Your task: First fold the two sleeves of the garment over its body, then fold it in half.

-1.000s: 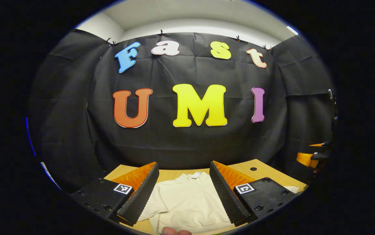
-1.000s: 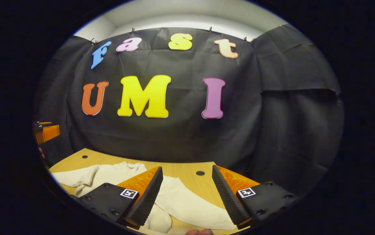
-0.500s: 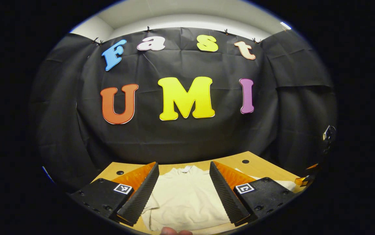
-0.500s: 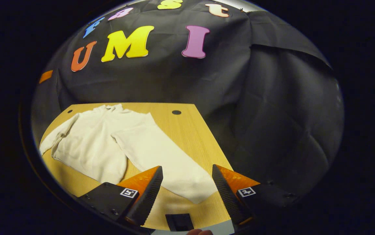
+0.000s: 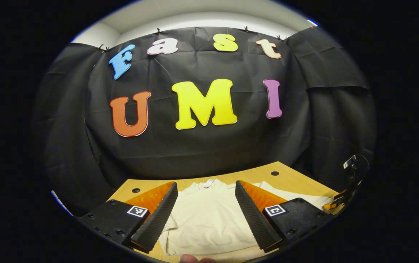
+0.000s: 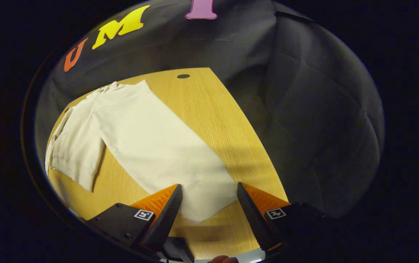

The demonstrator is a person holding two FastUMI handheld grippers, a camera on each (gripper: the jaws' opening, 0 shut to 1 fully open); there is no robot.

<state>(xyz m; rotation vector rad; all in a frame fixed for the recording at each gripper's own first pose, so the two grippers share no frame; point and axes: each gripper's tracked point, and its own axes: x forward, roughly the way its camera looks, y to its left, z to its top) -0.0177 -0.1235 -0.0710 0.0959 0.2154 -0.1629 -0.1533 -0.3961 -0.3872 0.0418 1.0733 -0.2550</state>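
Two grippers up, both mine: my left gripper (image 5: 206,215) hangs wide open above the cream garment (image 5: 206,219), which lies flat on the wooden table (image 6: 224,120); my right gripper (image 6: 209,215) spreads wide over the cuff of its outstretched sleeve (image 6: 158,146).

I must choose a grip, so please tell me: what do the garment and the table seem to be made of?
Garment: cream, matte, soft cloth, likely a knit; it lies limp and flat, with a seamed band at the sleeve end. Table: pale wood or wood-look laminate, smooth with a slight sheen; straight grain lines run along it. Which of the two cannot be told.
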